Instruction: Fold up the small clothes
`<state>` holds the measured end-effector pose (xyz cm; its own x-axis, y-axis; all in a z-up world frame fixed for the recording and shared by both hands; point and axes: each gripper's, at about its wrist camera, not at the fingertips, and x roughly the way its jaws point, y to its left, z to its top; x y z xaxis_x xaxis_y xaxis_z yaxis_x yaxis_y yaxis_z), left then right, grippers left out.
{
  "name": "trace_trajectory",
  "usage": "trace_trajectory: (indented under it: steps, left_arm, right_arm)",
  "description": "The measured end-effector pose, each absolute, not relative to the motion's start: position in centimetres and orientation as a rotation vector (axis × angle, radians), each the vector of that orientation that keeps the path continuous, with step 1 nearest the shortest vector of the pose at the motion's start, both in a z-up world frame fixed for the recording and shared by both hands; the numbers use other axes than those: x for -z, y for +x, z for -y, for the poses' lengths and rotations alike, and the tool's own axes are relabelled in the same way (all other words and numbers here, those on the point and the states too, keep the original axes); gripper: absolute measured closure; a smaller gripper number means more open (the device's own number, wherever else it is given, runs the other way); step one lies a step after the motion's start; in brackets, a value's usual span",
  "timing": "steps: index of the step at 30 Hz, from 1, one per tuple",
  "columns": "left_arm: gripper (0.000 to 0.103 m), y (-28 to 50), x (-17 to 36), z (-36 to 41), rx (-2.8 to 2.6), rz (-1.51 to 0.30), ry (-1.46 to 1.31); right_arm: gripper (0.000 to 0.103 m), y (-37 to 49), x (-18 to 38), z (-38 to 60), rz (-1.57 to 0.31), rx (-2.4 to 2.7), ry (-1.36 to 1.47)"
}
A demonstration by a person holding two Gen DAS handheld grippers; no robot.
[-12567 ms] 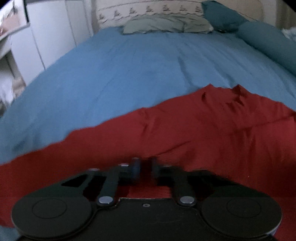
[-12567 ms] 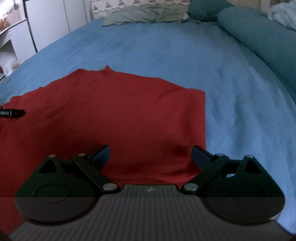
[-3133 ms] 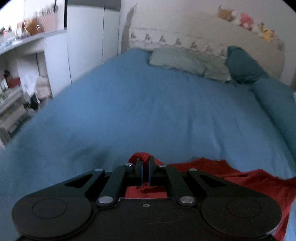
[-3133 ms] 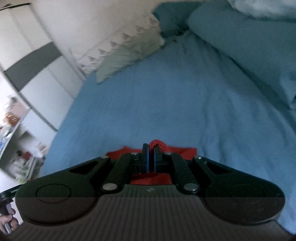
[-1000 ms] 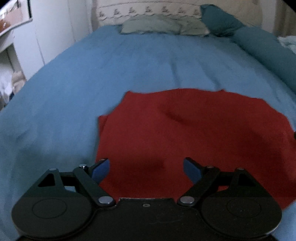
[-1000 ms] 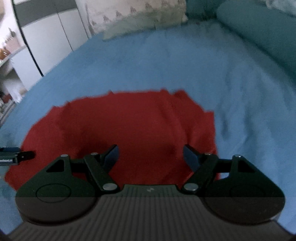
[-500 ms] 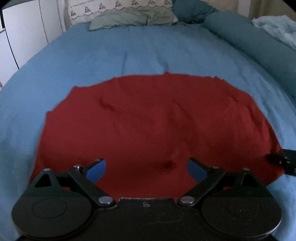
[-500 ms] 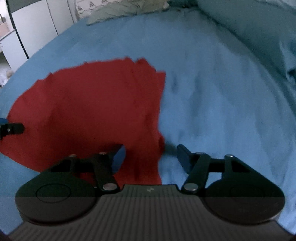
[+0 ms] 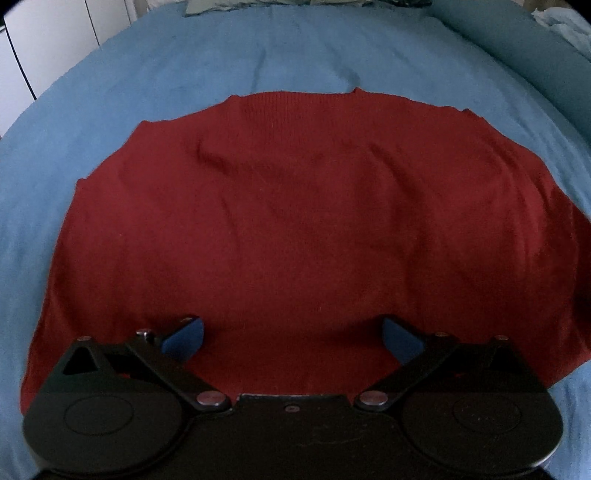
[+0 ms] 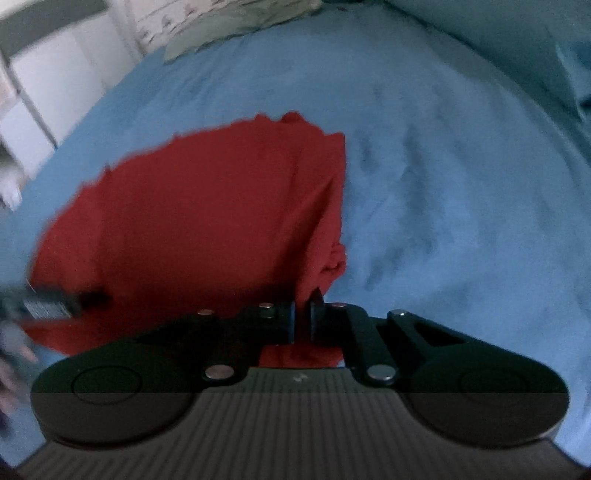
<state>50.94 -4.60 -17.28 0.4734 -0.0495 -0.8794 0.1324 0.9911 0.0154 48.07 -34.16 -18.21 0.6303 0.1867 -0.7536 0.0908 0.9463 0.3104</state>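
Note:
A dark red knitted garment [image 9: 295, 221] lies folded and flat on the blue bedspread [image 9: 221, 55]. My left gripper [image 9: 291, 332] hovers over its near edge, jaws still opening wide, nothing between the blue pads. In the right wrist view the same red garment [image 10: 203, 206] fills the left half. My right gripper [image 10: 303, 314] is shut on the garment's near right corner, where the cloth bunches up just above the fingers. The left gripper's tip [image 10: 66, 301] shows blurred at the garment's left edge.
Pillows [image 10: 236, 22] lie at the head of the bed. A teal bolster [image 9: 535, 55] runs along the right side. White cupboards [image 9: 37, 44] stand to the left. Blue bedspread [image 10: 461, 184] spreads to the right of the garment.
My right gripper has closed on the garment's right corner, pinching the cloth. My left gripper has sunk closer over the garment and its jaws have spread a little wider.

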Motion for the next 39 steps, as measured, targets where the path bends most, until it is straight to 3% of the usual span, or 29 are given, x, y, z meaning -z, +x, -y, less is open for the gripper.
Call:
trace_trajectory:
  steps: [6, 11, 14, 19, 22, 25, 26, 30, 33, 39]
  left_arm:
    - [0.000, 51.3, 16.3, 2.9, 0.148, -1.109, 0.024]
    - [0.001, 48.5, 13.5, -3.3, 0.099, -1.063, 0.003]
    - [0.001, 45.9, 13.3, -7.7, 0.053, -1.053, 0.013]
    - [0.001, 42.3, 15.3, -12.5, 0.008, -1.068, 0.026]
    - [0.001, 41.3, 16.0, -13.9, 0.001, -1.071, -0.020]
    - [0.001, 41.1, 15.7, -14.6, 0.009, -1.044, -0.073]
    - [0.001, 41.2, 15.4, -14.5, 0.016, -1.036, -0.086]
    - [0.001, 42.0, 14.0, -14.3, 0.029, -0.997, -0.126]
    - [0.001, 42.8, 13.3, -14.5, 0.030, -0.979, -0.144]
    - [0.001, 43.9, 14.1, -13.6, 0.000, -0.959, -0.132]
  right_arm:
    - [0.081, 50.8, 10.4, 30.6, -0.783, -0.248, 0.516]
    - [0.081, 54.5, 6.9, 19.6, -0.783, -0.532, 0.401]
    - [0.081, 55.8, 8.1, 10.4, -0.873, -0.722, 0.246]
    - [0.081, 56.2, 16.6, -1.7, -1.060, -0.808, -0.023]
    - [0.068, 56.5, 18.6, -3.0, -1.083, -0.774, -0.023]
    - [0.029, 56.1, 17.0, -1.4, -1.038, -0.829, 0.095]
    - [0.021, 55.9, 15.7, -0.2, -0.987, -0.831, 0.112]
    - [0.015, 54.2, 10.5, 6.3, -0.807, -0.716, 0.116]
    - [0.004, 51.0, 9.0, 10.9, -0.717, -0.534, 0.058]
    - [0.004, 45.0, 14.3, 14.6, -0.767, -0.329, -0.057]
